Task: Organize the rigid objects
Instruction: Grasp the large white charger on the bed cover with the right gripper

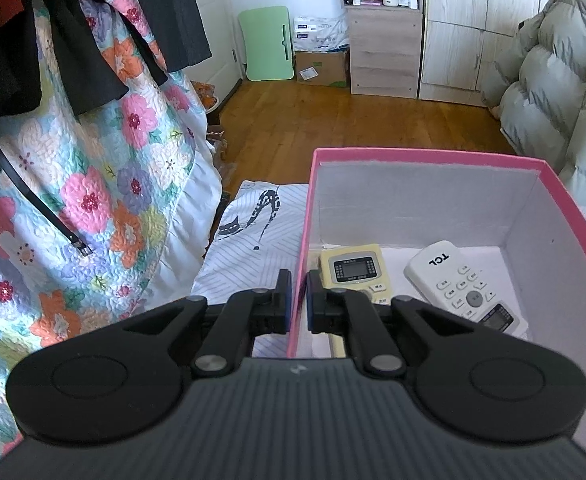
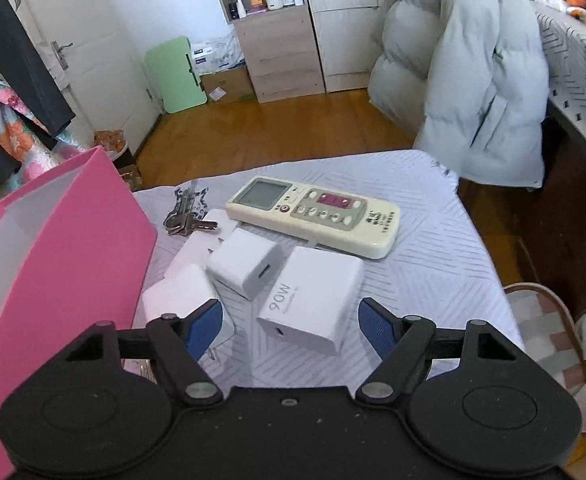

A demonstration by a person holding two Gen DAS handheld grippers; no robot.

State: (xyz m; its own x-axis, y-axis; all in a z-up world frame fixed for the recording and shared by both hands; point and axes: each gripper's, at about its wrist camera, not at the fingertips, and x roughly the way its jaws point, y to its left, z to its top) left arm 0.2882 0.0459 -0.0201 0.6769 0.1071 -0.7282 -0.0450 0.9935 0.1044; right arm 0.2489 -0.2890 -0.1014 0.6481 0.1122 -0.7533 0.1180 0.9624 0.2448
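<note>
In the left wrist view, our left gripper (image 1: 299,300) has its jaws pressed against the near left wall of the pink box (image 1: 425,155), one finger outside and one inside, pinching that wall. The box stands on a white cloth with thin stripes (image 1: 249,256). On its floor lie two remotes: a yellowish remote (image 1: 355,270) near the left wall, partly behind our inner finger, and a white TCL remote (image 1: 461,284) to its right, lying aslant. The two are close but apart. A floral quilt (image 1: 93,184) hangs to the left.

In the right wrist view, our right gripper (image 2: 289,326) has its jaws spread wide, with a white 90W charger (image 2: 313,300) between the blue pads (image 2: 377,326); neither pad presses on it. Just beside it sit a smaller white charger (image 2: 245,262) and another white charger (image 2: 181,294) at the left pad. Behind them lie a cream remote (image 2: 317,214) and a bunch of keys (image 2: 185,216). The pink box stands at the left edge, near the chargers. A pale puffer coat (image 2: 473,68) hangs beyond the table.
</note>
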